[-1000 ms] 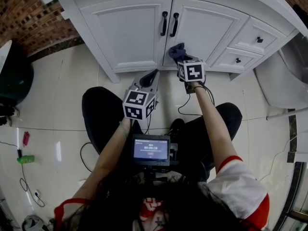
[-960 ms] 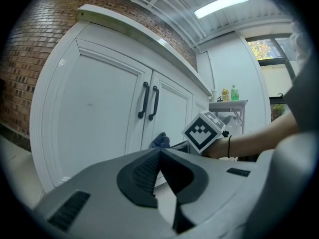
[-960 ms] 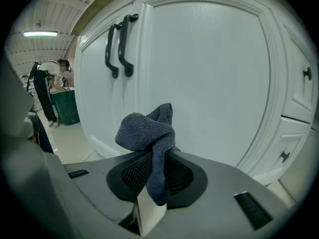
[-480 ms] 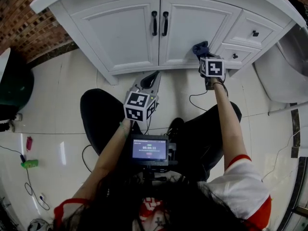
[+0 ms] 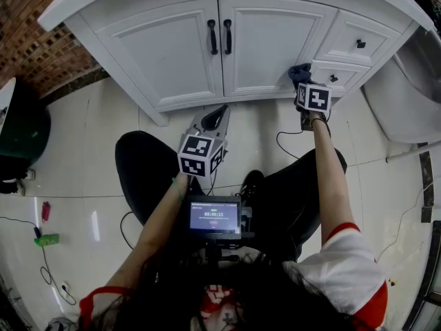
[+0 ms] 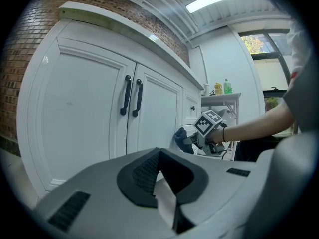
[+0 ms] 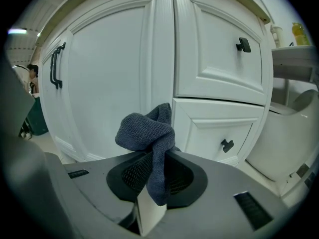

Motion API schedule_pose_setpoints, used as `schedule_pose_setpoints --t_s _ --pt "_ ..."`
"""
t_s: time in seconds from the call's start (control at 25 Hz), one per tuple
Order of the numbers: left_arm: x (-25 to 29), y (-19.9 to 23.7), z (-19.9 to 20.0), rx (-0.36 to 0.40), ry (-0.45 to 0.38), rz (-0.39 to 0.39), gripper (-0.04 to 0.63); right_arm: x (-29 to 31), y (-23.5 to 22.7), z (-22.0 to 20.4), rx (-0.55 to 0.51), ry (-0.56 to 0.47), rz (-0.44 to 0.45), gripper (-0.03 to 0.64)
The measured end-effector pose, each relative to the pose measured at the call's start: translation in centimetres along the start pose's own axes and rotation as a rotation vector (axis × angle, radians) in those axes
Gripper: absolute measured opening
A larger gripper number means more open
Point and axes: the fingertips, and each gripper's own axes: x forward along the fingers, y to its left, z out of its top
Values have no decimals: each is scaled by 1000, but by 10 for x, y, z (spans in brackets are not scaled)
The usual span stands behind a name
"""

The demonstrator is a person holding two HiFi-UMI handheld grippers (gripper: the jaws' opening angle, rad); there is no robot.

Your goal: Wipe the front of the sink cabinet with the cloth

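Right gripper (image 7: 152, 169), jaws clamped on the bunched dark-blue knitted cloth (image 7: 147, 128), holds it at the lower right front of the white panelled sink cabinet (image 5: 269, 40). Left gripper (image 6: 160, 169), jaws together and empty, hangs above the floor. Risk: the loose bunch may snag the black drawer knob (image 7: 227, 145) and pull free.

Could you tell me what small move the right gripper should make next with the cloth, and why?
Probably slide the cloth rightward across the lower drawer. The right gripper is shut on the cloth, whose bunch sits in front of the stile between the right door and the drawers, so that drawer front is the nearest face beside it. Whether the cloth touches the cabinet cannot be told.
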Motion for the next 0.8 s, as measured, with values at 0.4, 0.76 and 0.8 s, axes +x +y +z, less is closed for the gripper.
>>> schedule_pose_setpoints --t_s 0.4,0.76,0.8 --pt "6 -3 -6 -32 -8 -14 32 4 129 -12 -96 -13 214 86" --pt "-4 17 -14 -62 -6 11 32 20 246 -35 -166 29 371 86" --pt "-5 20 -15 -65 -7 16 32 22 253 -36 -172 30 379 86"
